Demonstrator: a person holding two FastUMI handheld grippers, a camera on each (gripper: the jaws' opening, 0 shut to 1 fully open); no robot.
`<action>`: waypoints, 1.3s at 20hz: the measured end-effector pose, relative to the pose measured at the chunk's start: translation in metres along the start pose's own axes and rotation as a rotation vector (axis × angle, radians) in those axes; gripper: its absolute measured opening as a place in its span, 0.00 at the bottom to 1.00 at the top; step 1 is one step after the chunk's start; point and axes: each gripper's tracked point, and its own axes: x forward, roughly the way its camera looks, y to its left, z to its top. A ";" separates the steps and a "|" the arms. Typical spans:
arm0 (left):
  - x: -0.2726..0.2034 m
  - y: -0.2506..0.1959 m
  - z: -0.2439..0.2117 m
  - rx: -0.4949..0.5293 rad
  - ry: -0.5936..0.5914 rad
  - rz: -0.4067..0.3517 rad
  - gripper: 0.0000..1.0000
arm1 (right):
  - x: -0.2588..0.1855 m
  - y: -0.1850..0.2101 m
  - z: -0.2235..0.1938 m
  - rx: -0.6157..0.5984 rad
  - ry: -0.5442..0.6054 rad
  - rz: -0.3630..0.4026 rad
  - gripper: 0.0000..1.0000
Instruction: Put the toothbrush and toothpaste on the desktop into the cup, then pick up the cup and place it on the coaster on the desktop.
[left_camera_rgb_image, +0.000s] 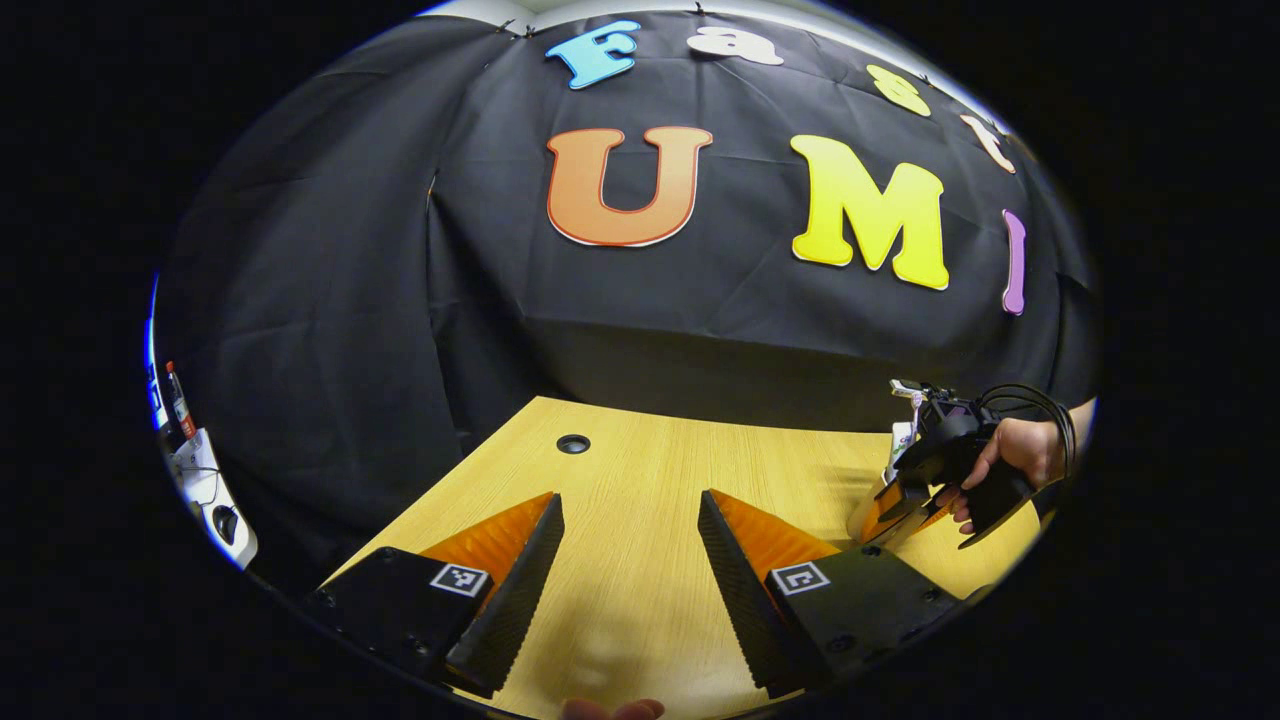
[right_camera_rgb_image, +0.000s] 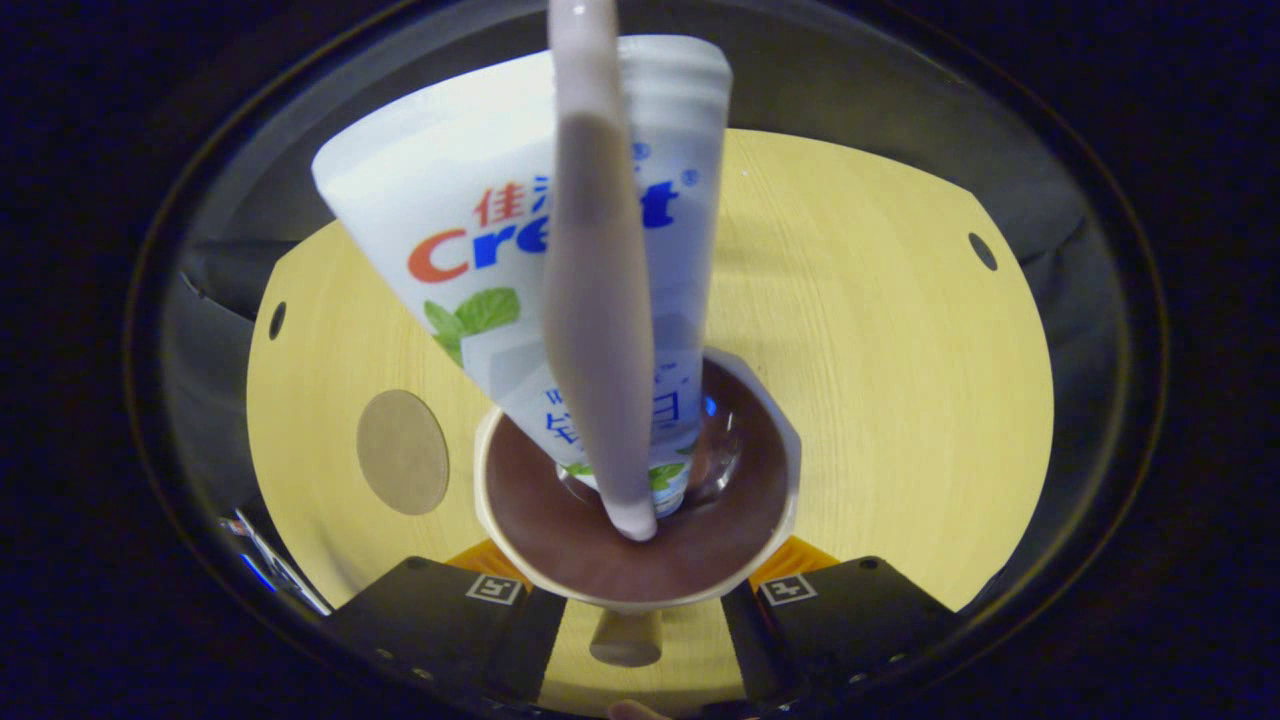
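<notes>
Two things already stand in the cup (right_camera_rgb_image: 640, 540): the toothpaste (right_camera_rgb_image: 480, 250) and the toothbrush (right_camera_rgb_image: 598, 330), both leaning upright with their long axes rising out of the mouth toward the right gripper's camera. The wooden surface (right_camera_rgb_image: 880, 350) carries the cup and, just beside it on the left of the right gripper view, the round coaster (right_camera_rgb_image: 402, 452), bare and near but not touching.

The right gripper (right_camera_rgb_image: 640, 610) has its jaws to either side of the cup's near wall; whether both press on it I cannot tell, since the rim hides the contact. In the left gripper view the same gripper, held by a hand (left_camera_rgb_image: 1010, 455), sits at the cup (left_camera_rgb_image: 868, 512) on the far right.

The left gripper (left_camera_rgb_image: 630, 570) hovers over bare wood with jaws spread wide, holding nothing, well apart from the cup.

So the right hand is the nearer one, and the remaining move looks like a short lift and sideways carry onto the coaster, keeping the cup level so the tall contents don't tip.
</notes>
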 end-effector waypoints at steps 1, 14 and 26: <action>0.000 0.000 0.000 -0.001 0.001 0.003 0.87 | 0.000 -0.001 0.000 -0.003 0.000 0.000 0.69; 0.000 0.001 -0.008 -0.029 0.015 0.020 0.87 | -0.003 0.000 -0.009 0.016 -0.013 -0.004 0.27; 0.001 0.000 -0.010 -0.048 0.017 0.015 0.87 | -0.013 0.024 -0.006 0.007 -0.074 0.028 0.27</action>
